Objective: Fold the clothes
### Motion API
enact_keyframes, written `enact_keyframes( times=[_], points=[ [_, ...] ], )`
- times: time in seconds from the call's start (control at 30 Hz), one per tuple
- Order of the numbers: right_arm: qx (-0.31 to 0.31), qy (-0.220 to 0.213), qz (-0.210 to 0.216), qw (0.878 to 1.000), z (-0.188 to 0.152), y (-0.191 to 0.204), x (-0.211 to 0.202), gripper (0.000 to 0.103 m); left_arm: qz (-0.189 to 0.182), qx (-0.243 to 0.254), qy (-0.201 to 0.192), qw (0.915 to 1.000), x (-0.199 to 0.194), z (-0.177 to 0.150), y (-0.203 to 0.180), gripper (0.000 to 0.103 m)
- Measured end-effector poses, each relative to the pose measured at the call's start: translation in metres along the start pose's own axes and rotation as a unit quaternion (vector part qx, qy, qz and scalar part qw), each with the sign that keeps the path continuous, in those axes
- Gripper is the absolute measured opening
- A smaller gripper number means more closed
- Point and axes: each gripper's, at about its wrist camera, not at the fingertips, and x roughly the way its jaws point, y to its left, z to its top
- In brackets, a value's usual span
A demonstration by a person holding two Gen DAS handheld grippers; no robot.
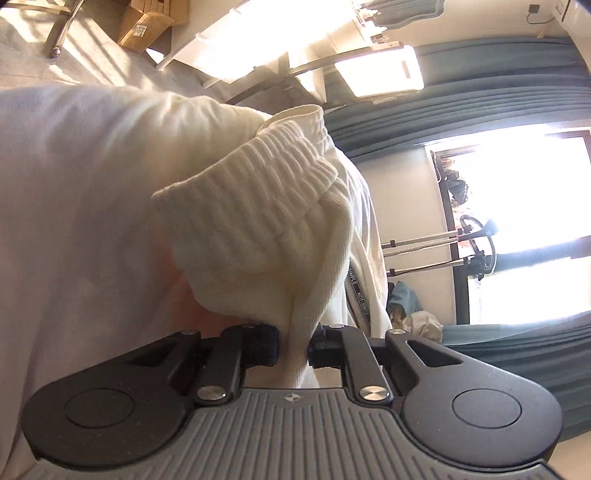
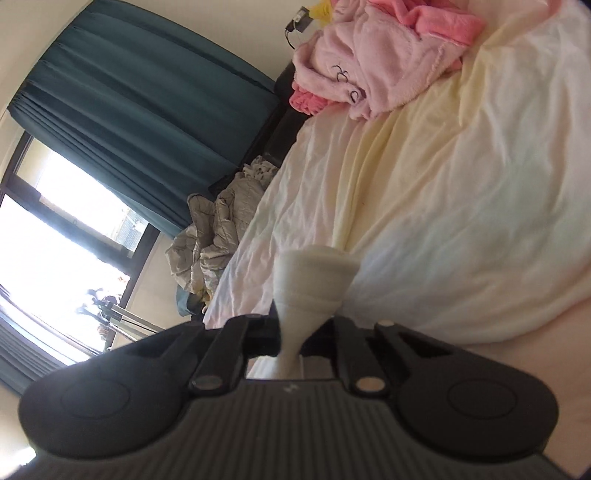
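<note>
— What's around me?
— Teal curtains [image 2: 147, 107] beside a bright window [image 2: 55, 229], and a cardboard box [image 1: 146, 26] on the floor.
— And the bed [image 2: 461, 206]?
— Pink fleece [image 2: 376, 62] heaped on it, maybe a robe.

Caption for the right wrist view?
Right gripper clamps bunched cream ribbed fabric above a pale rumpled bedsheet.

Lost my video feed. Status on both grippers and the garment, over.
Left gripper shut on white garment, ribbed hem bunched. Right gripper shut on another bunch of white garment, above the bed. Pink robe piled at far end, not in the way.
</note>
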Motion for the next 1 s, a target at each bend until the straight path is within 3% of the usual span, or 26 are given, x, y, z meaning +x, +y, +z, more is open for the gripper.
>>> enact_keyframes(
  times=[0.13,0.23,0.33,0.43,0.53,0.63,0.67,0.77,0.8,0.87,1.0],
  points=[
    [0.011,-0.014,-0.012,1.0,0.01,-0.001,-0.013,0.008,0.016,0.018,0.002,0.9997,-0.02,0.013,0.005,0.016],
    [0.059,0.026,-0.074,0.995,0.012,-0.025,-0.01,0.008,0.029,0.009,0.022,0.9993,-0.013,0.019,0.023,0.016],
    [0.092,0.084,-0.142,0.982,-0.001,-0.057,0.002,0.008,0.051,0.018,0.038,0.9978,0.004,0.018,0.038,0.016],
    [0.133,0.099,-0.153,0.974,-0.011,-0.082,0.006,0.009,0.047,0.029,0.035,0.9978,0.006,0.016,0.049,0.017],
    [0.105,0.095,-0.157,0.977,-0.013,-0.073,0.004,0.013,0.053,0.06,0.038,0.9961,0.004,0.015,0.041,0.018],
    [0.041,0.093,-0.167,0.981,-0.013,-0.054,0.002,0.021,0.069,0.103,0.041,0.9914,-0.001,0.013,0.029,0.035],
    [0.022,0.095,-0.17,0.981,-0.013,-0.05,0.003,0.031,0.074,0.117,0.042,0.9894,-0.003,0.012,0.025,0.051],
    [-0.036,0.082,-0.181,0.979,-0.012,-0.035,0.0,0.053,0.086,0.187,0.036,0.9779,-0.013,0.0,0.004,0.079],
    [-0.053,0.076,-0.185,0.978,-0.012,-0.031,-0.002,0.063,0.091,0.213,0.031,0.9722,-0.017,-0.006,-0.003,0.082],
    [-0.096,0.053,-0.192,0.975,-0.013,-0.018,-0.011,0.071,0.102,0.269,0.015,0.9576,-0.026,-0.02,-0.018,0.089],
    [-0.172,-0.001,-0.21,0.962,-0.017,0.006,-0.029,0.077,0.106,0.356,-0.049,0.927,-0.048,-0.055,-0.037,0.093]
  ],
)
